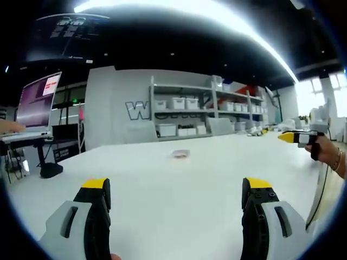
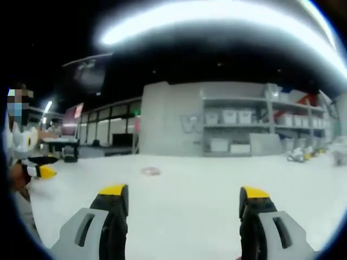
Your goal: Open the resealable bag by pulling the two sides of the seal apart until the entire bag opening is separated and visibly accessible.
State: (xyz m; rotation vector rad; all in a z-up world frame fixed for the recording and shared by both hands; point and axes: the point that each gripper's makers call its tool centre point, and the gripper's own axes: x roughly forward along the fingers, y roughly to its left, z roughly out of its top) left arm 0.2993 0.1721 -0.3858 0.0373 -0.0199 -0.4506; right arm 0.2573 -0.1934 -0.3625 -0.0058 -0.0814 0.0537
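Left tool (image 1: 176, 187) jaws stand wide apart, holding nothing, above the white tabletop (image 1: 162, 200). Right tool (image 2: 183, 194) likewise spread and unloaded. The resealable bag (image 1: 180, 154) lies flat, far across the tabletop, well apart from both tools. Shelving (image 1: 206, 111) stands beyond.

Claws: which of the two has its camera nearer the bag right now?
Hard to call. The bag lies small and far out on the white table, ahead of both the open left claw and the open right claw; neither touches it.

White table (image 1: 179, 189), laptop (image 1: 35, 103) left, shelves (image 1: 209, 108) of bins behind.
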